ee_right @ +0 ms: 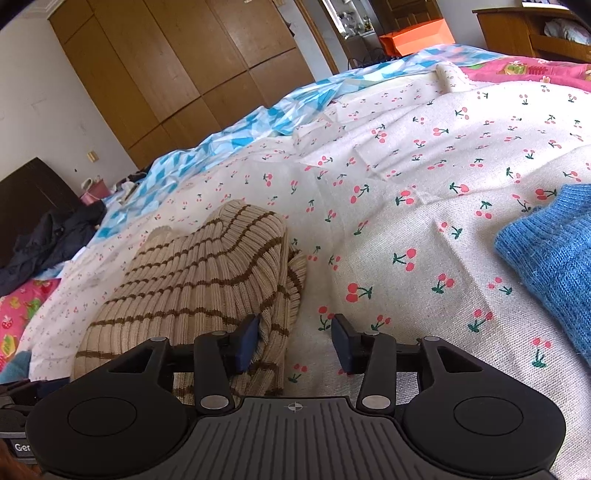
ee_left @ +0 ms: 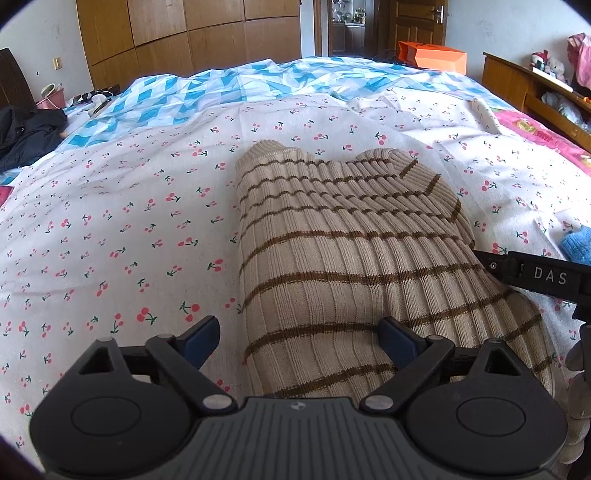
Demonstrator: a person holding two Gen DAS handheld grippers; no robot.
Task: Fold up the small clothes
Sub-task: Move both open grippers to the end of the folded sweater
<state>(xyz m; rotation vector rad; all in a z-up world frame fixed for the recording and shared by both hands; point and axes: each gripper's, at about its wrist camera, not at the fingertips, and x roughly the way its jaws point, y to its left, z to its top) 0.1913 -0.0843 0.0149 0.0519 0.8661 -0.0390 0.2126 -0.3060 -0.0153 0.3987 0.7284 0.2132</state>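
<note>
— So where was the sweater at that moment?

— The beige striped sweater [ee_left: 343,251] lay bunched on the cherry-print sheet [ee_left: 122,229], roughly mid-bed, its ribbed brown-banded knit rumpled into a long mound.

— And the left gripper?

— The left gripper [ee_left: 299,341] had its jaws spread wide. The near end of the sweater sat between them, the right blue pad [ee_left: 397,338] against the knit, the left pad clear of it over bare sheet. Nothing was pinched.

— The right one?

— The right gripper [ee_right: 295,341] was also parted. Its left pad [ee_right: 248,341] touched the sweater's edge, with a fold of knit lying in the gap; the other pad stood over the sheet. From the left wrist camera its black body came in at the sweater's right side.

— Anything else on the bed?

— A blue knit garment [ee_right: 550,254] lay well apart to the right. Farther back were a blue-and-white patterned quilt [ee_left: 229,88], a dark jacket [ee_left: 26,133] at the left edge, and an orange bag [ee_left: 432,55] beyond the bed, near the wooden wardrobe [ee_left: 184,33].
</note>
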